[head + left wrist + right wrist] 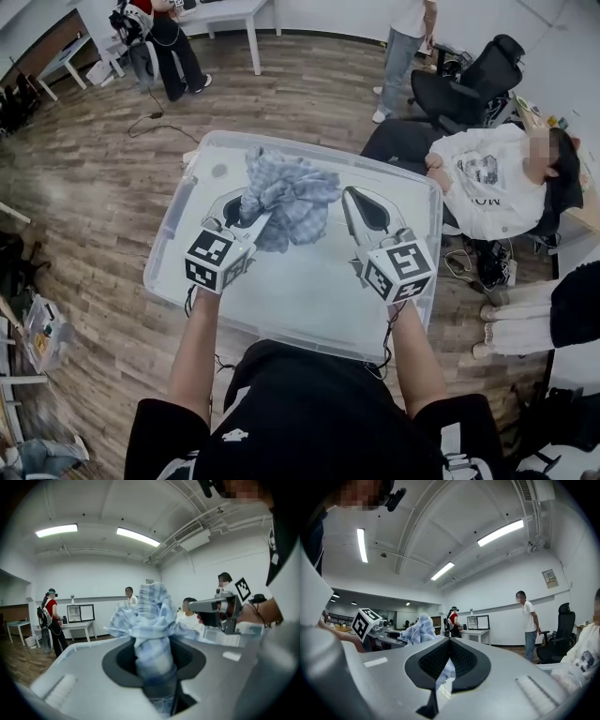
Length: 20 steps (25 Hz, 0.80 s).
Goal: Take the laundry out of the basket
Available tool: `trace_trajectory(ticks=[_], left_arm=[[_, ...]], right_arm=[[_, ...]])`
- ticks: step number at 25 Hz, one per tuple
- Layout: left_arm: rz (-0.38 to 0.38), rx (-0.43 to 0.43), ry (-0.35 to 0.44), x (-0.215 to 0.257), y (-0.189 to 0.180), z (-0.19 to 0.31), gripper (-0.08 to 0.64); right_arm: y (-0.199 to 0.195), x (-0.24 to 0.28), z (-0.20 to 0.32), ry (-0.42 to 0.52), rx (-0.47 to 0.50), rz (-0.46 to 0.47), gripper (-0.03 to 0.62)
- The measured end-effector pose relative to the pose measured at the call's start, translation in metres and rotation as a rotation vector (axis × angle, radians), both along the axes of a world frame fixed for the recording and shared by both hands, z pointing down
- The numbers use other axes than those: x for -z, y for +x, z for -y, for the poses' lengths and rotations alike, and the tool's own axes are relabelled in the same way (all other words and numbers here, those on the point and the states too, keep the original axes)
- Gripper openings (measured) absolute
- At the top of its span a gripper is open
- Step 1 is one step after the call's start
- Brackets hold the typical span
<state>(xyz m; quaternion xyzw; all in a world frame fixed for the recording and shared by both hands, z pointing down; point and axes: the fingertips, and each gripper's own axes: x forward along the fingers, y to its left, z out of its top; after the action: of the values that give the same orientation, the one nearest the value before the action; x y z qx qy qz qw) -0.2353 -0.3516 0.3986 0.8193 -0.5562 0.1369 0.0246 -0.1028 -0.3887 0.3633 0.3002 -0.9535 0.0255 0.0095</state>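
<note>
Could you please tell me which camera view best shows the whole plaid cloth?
The head view: the plaid cloth shows whole, held by the left gripper over the clear bin. The left gripper view shows only the bunched part between its jaws; the right gripper view catches a small piece.

Seated person in white shirt (487,187), black office chair (473,84), white table (230,11), wooden floor (84,178).

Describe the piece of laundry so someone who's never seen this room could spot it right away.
Find the big clear plastic bin in front of the person. Just above it, the left gripper clamps a crumpled blue-and-white plaid cloth, the only fabric at the bin.
</note>
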Motion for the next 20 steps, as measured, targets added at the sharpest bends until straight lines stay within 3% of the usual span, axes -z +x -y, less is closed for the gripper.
trace_trajectory(ticks=[8, 20], left_arm=[[-0.133, 0.092, 0.095, 0.035, 0.007, -0.026, 0.138], [-0.127, 0.212, 0.201, 0.063, 0.017, -0.083, 0.14]], right_arm=[[-0.004, 0.005, -0.009, 0.02, 0.108, -0.013, -0.002], [-0.027, 0.018, -0.055, 0.045, 0.299, 0.009, 0.0]])
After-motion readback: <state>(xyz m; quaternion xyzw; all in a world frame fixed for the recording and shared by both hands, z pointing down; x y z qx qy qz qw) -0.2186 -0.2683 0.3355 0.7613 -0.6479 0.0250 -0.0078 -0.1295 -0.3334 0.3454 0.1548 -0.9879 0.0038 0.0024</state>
